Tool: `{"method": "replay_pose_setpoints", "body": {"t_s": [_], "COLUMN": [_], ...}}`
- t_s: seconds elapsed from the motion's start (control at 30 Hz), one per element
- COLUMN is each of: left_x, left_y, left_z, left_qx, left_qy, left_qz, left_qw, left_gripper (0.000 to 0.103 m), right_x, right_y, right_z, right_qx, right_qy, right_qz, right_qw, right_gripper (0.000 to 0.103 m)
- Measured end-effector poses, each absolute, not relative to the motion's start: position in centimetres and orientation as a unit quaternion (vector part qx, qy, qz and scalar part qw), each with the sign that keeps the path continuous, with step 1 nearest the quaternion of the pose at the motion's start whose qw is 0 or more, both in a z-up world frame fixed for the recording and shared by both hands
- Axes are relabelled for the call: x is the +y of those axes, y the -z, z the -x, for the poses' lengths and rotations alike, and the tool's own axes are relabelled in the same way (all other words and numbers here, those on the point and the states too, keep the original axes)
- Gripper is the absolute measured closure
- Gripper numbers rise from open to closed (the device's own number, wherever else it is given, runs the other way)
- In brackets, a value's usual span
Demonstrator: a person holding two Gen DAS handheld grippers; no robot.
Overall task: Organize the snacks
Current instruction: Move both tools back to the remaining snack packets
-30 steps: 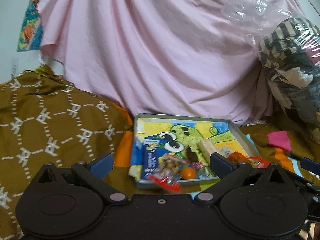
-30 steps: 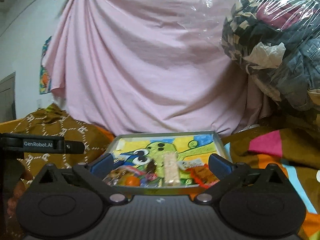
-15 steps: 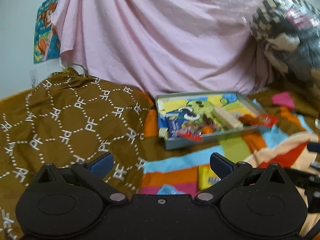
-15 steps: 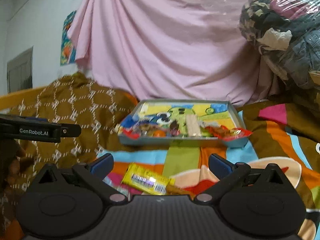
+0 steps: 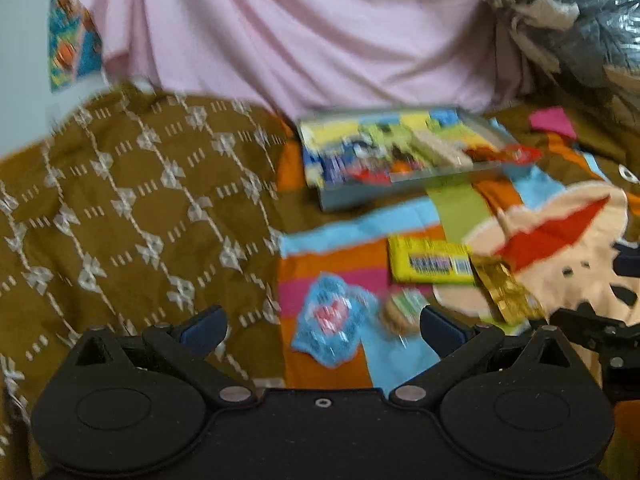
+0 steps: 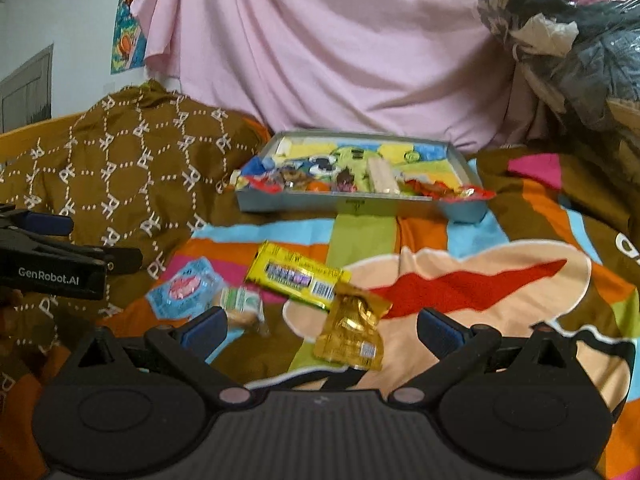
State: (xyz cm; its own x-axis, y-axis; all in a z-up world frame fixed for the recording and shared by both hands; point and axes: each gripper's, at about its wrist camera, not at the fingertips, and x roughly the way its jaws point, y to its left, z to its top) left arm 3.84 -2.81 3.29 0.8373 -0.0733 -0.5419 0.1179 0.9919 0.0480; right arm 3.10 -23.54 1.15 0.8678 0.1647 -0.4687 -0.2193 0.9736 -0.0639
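A grey tray with a cartoon picture inside holds several snacks at the back of the colourful blanket. In front of it lie a yellow bar, a gold wrapper, a light blue packet and a small wrapped biscuit. My left gripper is open above the blue packet and biscuit. My right gripper is open just behind the gold wrapper. Both hold nothing. The left view is blurred.
A brown patterned cloth bulges on the left. A pink sheet hangs behind the tray. A plastic-wrapped bundle of clothes is at the upper right. The left gripper's body shows at the right view's left edge.
Both grippers have pulled back from the tray and tilted down, so the loose snacks on the blanket have come into view. Both stay open.
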Motion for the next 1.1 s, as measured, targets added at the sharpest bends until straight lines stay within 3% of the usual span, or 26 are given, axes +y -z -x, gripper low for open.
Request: {"method": "replay_pose_setpoints", "body": {"t_s": [0.73, 1.1], "left_x": [0.5, 0.3], "left_y": [-0.2, -0.2], "left_z": [-7.0, -8.7], "left_qx": [0.331, 0.302], "left_qy": [0.084, 0.083], "left_qz": [0.034, -0.040], "left_qw": [0.939, 0.949], "left_gripper": [0.001, 0.001], "right_x": [-21.7, -21.2], "right_y": [2.2, 2.7], "right_z": [-5.7, -7.0], "right_qx": [0.311, 0.325], "right_qy": [-0.095, -0.141], "right_qz": [0.057, 0.048], "right_qw": [0.944, 0.934], "right_gripper": [0.000, 0.000]}}
